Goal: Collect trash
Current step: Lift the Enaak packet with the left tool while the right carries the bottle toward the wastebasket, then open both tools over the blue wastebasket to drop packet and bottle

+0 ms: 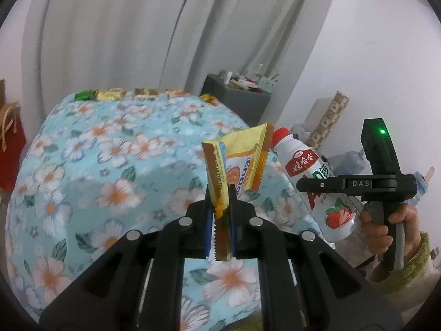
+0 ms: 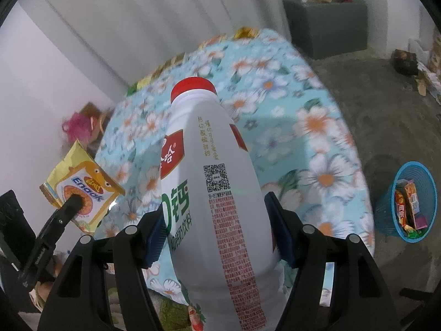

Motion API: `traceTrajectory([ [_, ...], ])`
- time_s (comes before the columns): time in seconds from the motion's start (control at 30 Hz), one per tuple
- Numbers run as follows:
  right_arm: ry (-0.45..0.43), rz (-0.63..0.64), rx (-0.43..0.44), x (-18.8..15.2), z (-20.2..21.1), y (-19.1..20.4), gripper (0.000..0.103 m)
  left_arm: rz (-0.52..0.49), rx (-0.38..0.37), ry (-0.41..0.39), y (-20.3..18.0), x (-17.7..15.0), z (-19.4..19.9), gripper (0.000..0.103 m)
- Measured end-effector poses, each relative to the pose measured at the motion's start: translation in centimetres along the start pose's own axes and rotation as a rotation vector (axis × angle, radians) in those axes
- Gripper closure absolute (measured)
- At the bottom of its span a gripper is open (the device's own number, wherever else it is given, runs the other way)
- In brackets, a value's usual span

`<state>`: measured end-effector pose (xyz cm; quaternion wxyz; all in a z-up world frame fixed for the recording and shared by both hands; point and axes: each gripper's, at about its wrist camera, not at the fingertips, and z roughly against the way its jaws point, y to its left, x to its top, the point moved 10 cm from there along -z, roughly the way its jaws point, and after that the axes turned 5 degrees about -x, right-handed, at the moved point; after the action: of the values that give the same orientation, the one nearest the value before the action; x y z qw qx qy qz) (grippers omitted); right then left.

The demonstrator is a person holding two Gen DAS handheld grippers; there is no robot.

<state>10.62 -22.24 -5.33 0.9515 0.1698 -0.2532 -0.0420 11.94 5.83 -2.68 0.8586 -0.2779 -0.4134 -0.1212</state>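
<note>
- The left gripper (image 1: 222,207) is pinched almost shut on a yellow snack wrapper (image 1: 237,162), its blue pads clamping the wrapper's crimped lower edge while the rest stands up above the fingertips.
- In the right wrist view the same wrapper (image 2: 82,187) hangs off the tip of the left gripper (image 2: 74,201), held out past the left edge of the table.
- The right gripper (image 2: 217,220) stands wide, its pads pressed on both flanks of a white drink bottle (image 2: 215,193) with a red cap, gripped low on the body, cap pointing away from the camera.
- From the left wrist view the bottle (image 1: 311,182) is tilted, lifted beside the table's right edge, with the right gripper (image 1: 325,184) across its middle and the person's right hand (image 1: 386,226) on the handle below.
- The table under a blue floral cloth (image 1: 110,165) is bare over most of its top; a row of small foil-wrapped candies (image 1: 110,95) lies along its far edge.
- To the right of the table, on the grey floor, a blue mesh bin (image 2: 386,209) holds colourful wrappers; open floor lies between it and the cloth's hanging edge.
- Beyond the table's far corner stands a dark grey cabinet (image 2: 328,24) with clutter on top, near the white curtain (image 1: 124,27).
- A red paper bag (image 1: 9,149) sits off the table's left side.
</note>
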Motion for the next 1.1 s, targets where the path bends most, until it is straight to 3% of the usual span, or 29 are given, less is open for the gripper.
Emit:
traceTrajectory([
  [0.3,-0.144,-0.149,-0.028,0.4,6.6,-7.1,0.038,-0.048,-0.169,0.041,-6.2,2.5,-2.4,0.095],
  [0.47,-0.239,-0.311,-0.116,-1.9,11.3,-14.8,0.038,-0.080,-0.310,0.128,-11.5,2.8,-5.7,0.095],
  [0.67,-0.274,-0.548,-0.222,-6.7,13.9,-25.1,0.038,-0.102,-0.490,0.336,-19.8,1.1,-12.6,0.095],
  [0.77,-0.250,-0.686,-0.228,-9.8,13.0,-30.0,0.038,-0.112,-0.536,0.457,-23.6,-0.7,-16.9,0.095],
  [0.97,-0.181,-0.883,-0.176,-13.0,9.2,-36.6,0.038,-0.156,-0.545,0.680,-30.5,-5.8,-26.0,0.095],
  [1.1,-0.174,-0.964,-0.160,-12.9,7.3,-41.0,0.038,-0.180,-0.535,0.772,-34.1,-8.2,-31.6,0.095],
])
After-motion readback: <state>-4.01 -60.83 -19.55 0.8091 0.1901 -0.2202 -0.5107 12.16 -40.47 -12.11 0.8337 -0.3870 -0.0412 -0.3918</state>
